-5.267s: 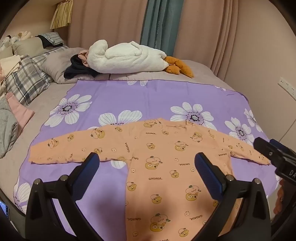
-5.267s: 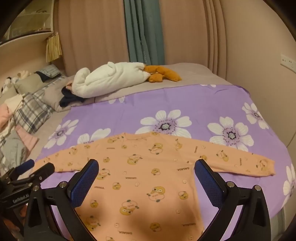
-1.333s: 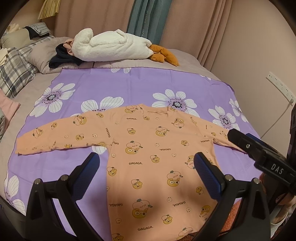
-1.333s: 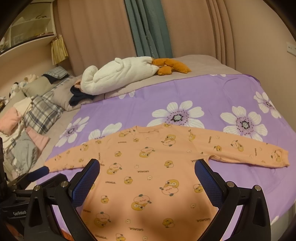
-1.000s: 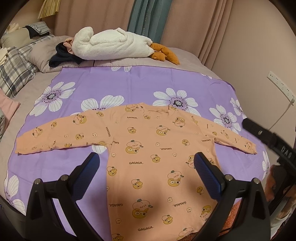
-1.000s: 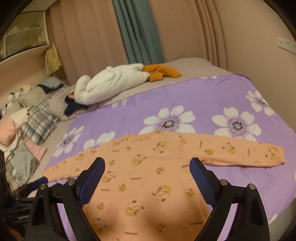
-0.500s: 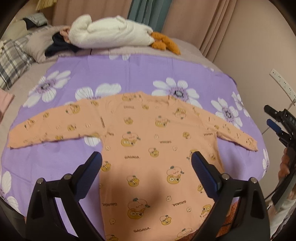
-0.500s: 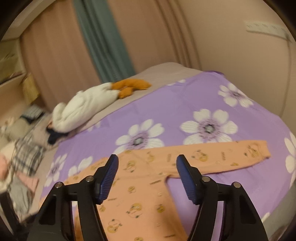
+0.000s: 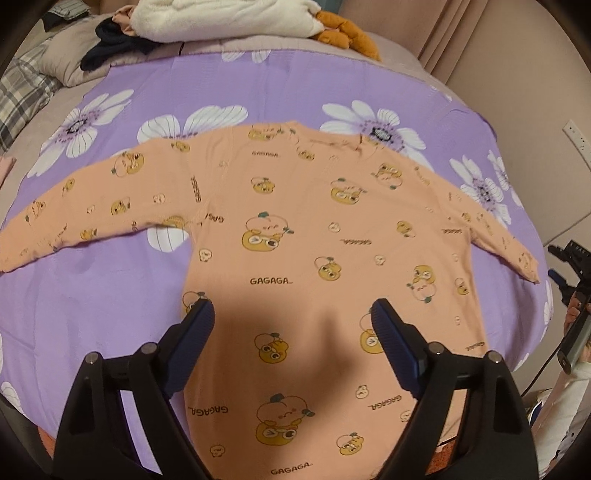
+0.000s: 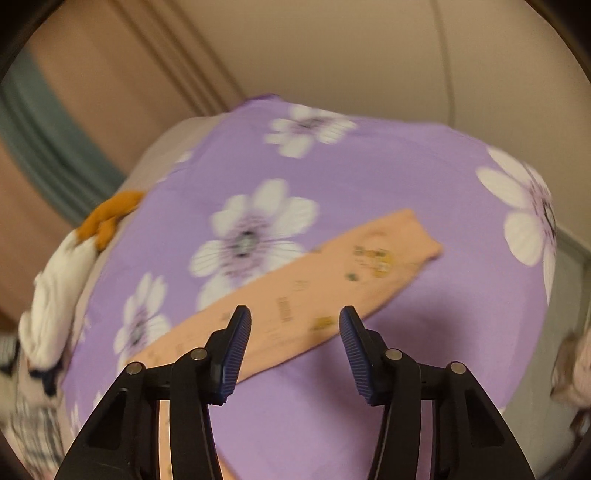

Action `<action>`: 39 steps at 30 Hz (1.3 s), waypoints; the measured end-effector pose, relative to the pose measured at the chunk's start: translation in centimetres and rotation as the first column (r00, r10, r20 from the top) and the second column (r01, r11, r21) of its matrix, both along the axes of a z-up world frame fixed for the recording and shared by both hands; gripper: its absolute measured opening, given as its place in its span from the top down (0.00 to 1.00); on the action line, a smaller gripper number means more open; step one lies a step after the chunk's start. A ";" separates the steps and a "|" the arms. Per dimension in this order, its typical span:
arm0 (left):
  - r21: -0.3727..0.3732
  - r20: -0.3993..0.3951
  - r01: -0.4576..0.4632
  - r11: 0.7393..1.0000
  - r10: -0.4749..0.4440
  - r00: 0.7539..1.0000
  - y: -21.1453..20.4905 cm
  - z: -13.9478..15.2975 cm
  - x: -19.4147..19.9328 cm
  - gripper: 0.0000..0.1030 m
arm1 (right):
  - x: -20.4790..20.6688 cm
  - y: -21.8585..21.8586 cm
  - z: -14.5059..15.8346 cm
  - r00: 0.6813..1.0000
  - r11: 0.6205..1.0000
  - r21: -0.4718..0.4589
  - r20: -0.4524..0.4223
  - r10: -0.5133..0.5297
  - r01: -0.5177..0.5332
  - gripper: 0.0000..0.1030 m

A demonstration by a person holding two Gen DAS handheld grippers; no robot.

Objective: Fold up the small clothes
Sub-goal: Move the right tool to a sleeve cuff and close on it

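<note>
My left gripper [image 9: 291, 319] hangs with jaws wide open above the orange shirt [image 9: 295, 236], spread flat on the purple sheet [image 9: 92, 295]. My right gripper [image 10: 294, 326] has jaws open, holding nothing, over the shirt's sleeve [image 10: 332, 280].

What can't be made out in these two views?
- Shirt hem: left wrist view, cut off by the bottom edge and hidden behind the left tool.
- Sleeve print: right wrist view, motion-blurred.
- Right tool height above the sleeve: cannot tell.
- White bundle: left wrist view, cropped at the top.
</note>
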State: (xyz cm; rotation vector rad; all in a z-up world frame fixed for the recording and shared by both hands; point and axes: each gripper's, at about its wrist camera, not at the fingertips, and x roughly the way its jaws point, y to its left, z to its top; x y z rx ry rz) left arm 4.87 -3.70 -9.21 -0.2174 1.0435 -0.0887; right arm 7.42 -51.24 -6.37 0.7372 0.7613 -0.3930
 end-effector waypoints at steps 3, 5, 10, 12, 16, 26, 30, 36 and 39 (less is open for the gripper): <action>0.009 -0.015 -0.001 1.000 0.001 1.000 0.0 -0.4 0.2 0.16 | 0.1 -2.1 -2.4 0.996 0.997 0.034 -0.062 -0.065 0.067 0.49; 0.012 -0.019 0.000 1.000 0.000 1.000 0.1 -0.5 0.3 0.16 | -0.1 -3.3 -3.8 0.988 0.993 0.027 -0.102 -0.114 0.117 0.49; 0.018 -0.023 -0.005 1.000 0.006 1.000 0.3 -0.5 0.5 0.16 | -0.6 -6.6 -6.4 0.972 0.975 0.082 -0.126 -0.196 0.207 0.51; 0.018 -0.021 -0.006 1.000 0.007 1.000 0.2 -0.5 0.6 0.16 | -0.8 -7.7 -6.8 0.973 0.971 0.103 -0.104 -0.206 0.217 0.56; 0.014 -0.023 -0.010 1.000 0.011 1.000 0.2 -0.5 0.8 0.16 | -0.3 -8.7 -6.8 0.974 0.972 0.089 -0.093 -0.207 0.215 0.70; 0.009 0.010 -0.050 0.999 0.050 0.999 1.5 0.7 0.8 0.16 | 0.5 -6.4 -2.4 0.992 0.992 -0.039 -0.006 -0.123 0.122 0.94; 0.004 0.029 -0.078 0.997 0.078 0.997 2.5 1.3 0.7 0.16 | 1.5 -3.7 1.9 0.996 0.996 -0.084 0.088 -0.032 0.040 0.94; -0.008 0.059 -0.125 0.992 0.125 0.990 4.0 2.3 0.5 0.16 | 4.3 3.0 7.2 0.958 0.977 -0.133 0.213 0.194 -0.168 0.94; -0.013 0.069 -0.148 0.989 0.149 0.987 4.7 2.6 0.3 0.15 | 6.1 7.3 8.8 0.918 0.941 -0.180 0.229 0.322 -0.285 0.94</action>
